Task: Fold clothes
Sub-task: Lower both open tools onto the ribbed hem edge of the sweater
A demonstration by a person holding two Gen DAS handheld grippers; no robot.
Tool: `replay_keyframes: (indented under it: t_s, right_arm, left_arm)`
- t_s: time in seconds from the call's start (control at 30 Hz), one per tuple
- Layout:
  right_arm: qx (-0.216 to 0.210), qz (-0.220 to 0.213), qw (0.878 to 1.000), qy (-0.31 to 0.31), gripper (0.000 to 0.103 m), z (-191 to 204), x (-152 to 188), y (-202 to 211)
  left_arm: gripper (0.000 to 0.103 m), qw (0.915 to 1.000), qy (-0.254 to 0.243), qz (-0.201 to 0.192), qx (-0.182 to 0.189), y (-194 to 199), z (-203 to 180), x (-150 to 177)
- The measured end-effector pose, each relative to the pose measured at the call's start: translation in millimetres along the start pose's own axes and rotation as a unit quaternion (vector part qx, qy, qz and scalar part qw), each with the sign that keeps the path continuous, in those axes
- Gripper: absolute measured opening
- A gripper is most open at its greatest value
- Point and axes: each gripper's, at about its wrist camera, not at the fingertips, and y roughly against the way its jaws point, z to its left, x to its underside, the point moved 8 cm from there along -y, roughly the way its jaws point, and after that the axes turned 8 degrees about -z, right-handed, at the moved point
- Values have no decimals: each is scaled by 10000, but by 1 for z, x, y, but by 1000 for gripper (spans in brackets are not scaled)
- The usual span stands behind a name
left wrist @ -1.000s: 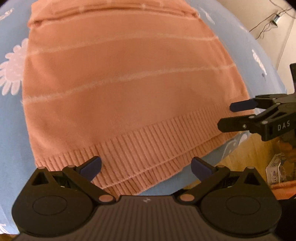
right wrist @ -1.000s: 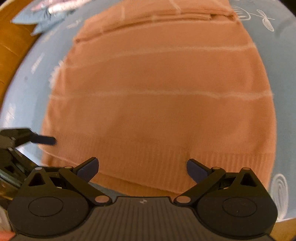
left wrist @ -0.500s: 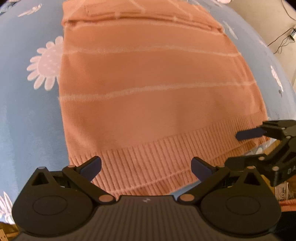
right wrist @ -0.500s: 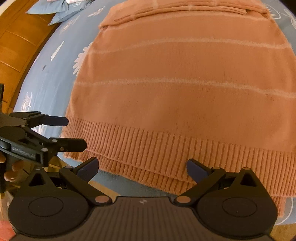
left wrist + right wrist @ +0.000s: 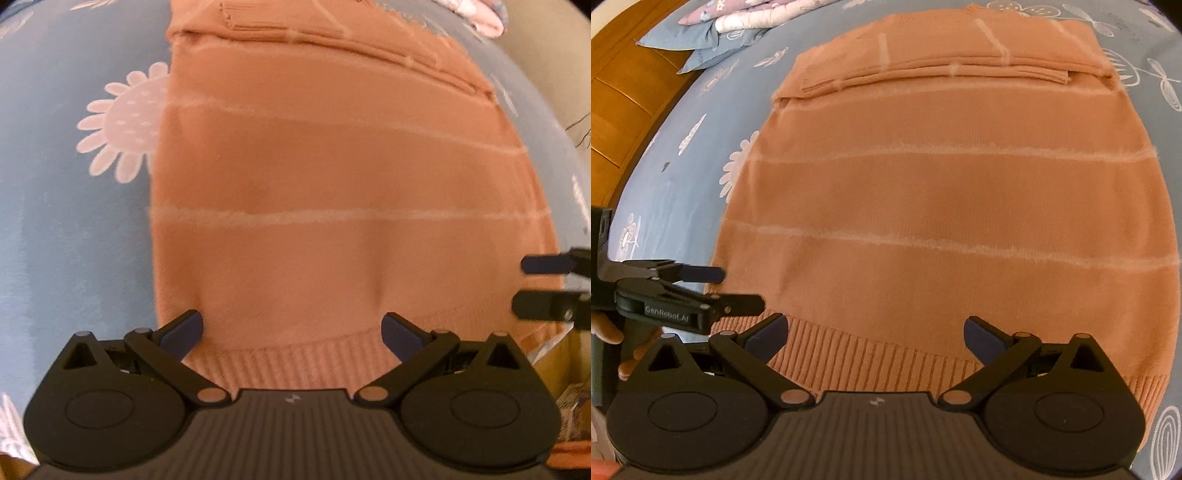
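An orange knit sweater point(image 5: 332, 177) with pale stripes lies flat on a blue flowered bedsheet point(image 5: 66, 229), its sleeves point(image 5: 945, 62) folded across the far end. The ribbed hem point(image 5: 295, 362) is nearest me. My left gripper point(image 5: 291, 330) is open, its fingers spread over the hem's left part, low above the fabric. My right gripper point(image 5: 875, 334) is open too, straddling the hem point(image 5: 871, 358) further right. Each gripper shows in the other's view: the right one point(image 5: 546, 288) at the sweater's right edge, the left one point(image 5: 738, 290) at the left corner. Neither holds fabric.
Pillows point(image 5: 701, 40) lie at the bed's far left beside a wooden board point(image 5: 613, 96). A hand point(image 5: 605, 332) holds the left gripper. Pink cloth point(image 5: 476, 14) sits at the far right, and a small box point(image 5: 572, 406) stands below the bed edge.
Both grippers have moved forward over the hem and closer to the sweater. The left one shifted towards the left side of the hem. Both stayed open.
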Motion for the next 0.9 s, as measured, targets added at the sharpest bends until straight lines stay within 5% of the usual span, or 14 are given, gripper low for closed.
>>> replay_keyframes:
  t_s: [0.9]
  right_arm:
    - [-40, 59, 9919, 1268, 103, 18, -8, -4]
  left_arm:
    - [102, 9956, 487, -58, -800, 11, 5, -5]
